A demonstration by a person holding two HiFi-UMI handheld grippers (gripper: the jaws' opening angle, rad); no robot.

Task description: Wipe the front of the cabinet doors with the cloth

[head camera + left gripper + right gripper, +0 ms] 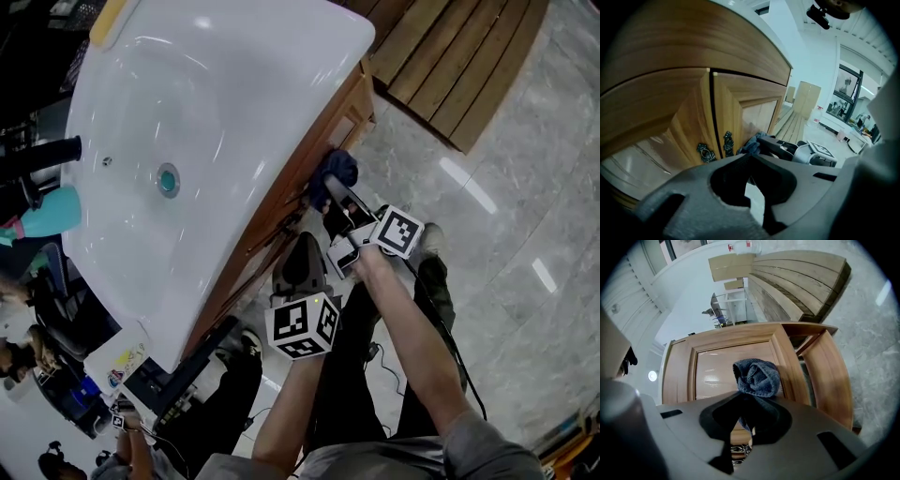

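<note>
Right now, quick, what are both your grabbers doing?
Left gripper: closed, fingers together, holding nothing.
Right gripper: closed on the blue cloth.

Grey-bodied left gripper [298,242] and right gripper [335,185], black-and-white marker cubes [302,326], grey sleeves [483,448], dark trousers [342,394].

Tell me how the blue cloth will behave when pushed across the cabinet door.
Probably floppy: the blue cloth bunches in soft folds above the right gripper pinching it. Likely light; it holds up unsupported. Its knit texture should drag rather than slip on the glossy cabinet door.
</note>
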